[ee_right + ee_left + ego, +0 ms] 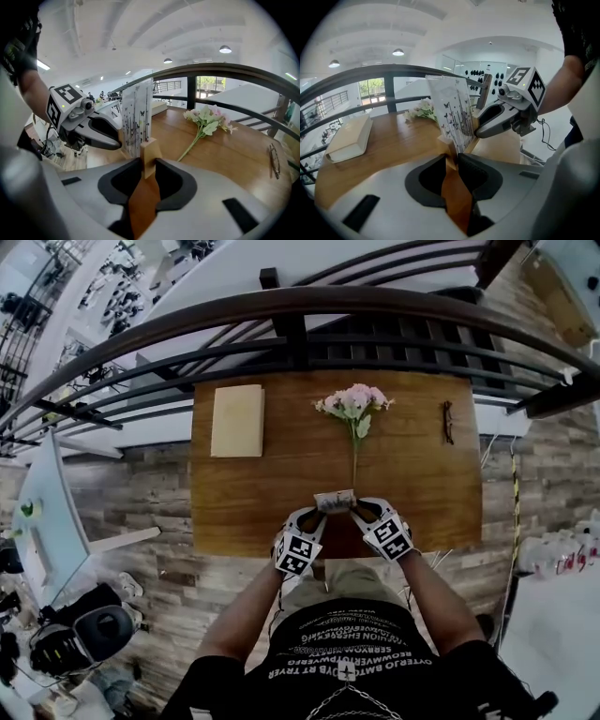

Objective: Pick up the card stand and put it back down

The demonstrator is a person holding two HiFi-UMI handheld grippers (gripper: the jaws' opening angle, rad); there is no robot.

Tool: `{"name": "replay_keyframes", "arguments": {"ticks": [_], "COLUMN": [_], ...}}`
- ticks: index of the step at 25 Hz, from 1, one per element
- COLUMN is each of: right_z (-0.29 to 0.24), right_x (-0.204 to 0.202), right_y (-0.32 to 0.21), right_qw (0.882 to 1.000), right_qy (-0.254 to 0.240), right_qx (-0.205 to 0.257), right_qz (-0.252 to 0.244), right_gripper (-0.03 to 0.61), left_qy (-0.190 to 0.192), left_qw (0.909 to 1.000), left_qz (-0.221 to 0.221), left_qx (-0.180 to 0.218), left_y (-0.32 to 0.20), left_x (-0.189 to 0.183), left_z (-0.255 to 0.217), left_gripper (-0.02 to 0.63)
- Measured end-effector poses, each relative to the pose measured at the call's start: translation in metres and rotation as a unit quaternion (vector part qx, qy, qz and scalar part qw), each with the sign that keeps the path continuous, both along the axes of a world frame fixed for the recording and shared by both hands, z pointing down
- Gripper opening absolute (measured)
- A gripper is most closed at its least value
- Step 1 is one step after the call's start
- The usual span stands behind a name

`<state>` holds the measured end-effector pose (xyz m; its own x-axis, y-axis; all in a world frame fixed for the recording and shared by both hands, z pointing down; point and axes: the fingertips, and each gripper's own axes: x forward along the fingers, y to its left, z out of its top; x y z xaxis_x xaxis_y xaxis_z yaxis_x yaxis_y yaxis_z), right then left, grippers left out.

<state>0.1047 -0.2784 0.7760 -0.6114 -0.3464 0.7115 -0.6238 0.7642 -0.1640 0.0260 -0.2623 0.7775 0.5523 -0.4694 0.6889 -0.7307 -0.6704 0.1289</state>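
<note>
Card stand (139, 125): wood base, butterfly-print card, at table (244, 502) near edge.
Left gripper (452, 161), right gripper (146, 164): mine, each clamping a base end.
Unclear: whether base rests down.

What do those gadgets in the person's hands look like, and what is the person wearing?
Both the left gripper and the right gripper have smooth light-grey shells with black padded jaws. Each carries a white cube printed with black square markers. The person wears a black T-shirt with white lettering.

Upright card stand (335, 501) (wooden base, butterfly-printed sheet) at near table (253, 498) edge
</note>
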Motion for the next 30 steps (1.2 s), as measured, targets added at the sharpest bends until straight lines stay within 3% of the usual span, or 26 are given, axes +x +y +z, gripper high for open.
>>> {"name": "replay_keyframes", "arguments": {"ticks": [12, 26, 30], "right_z": [0.042, 0.062, 0.049], "right_x": [-0.008, -0.005, -0.002], "right_y": [-0.012, -0.008, 0.001], "right_qw": [0.999, 0.999, 0.999], "right_qy": [0.021, 0.043, 0.049], "right_qx": [-0.02, -0.026, -0.022], "right_qz": [-0.018, -0.021, -0.008], "right_gripper": [0.103, 0.111, 0.142], "left_qy": [-0.044, -0.084, -0.104], "left_qw": [0.9989, 0.996, 0.9937], "left_qz": [0.008, 0.031, 0.041], "left_qx": [-0.011, -0.006, -0.002], "left_y": [-0.01, -0.01, 0.003], "left_x": [-0.005, -0.003, -0.01], "left_z": [0.042, 0.058, 0.055], "left_gripper": [0.104, 0.105, 0.152]}}
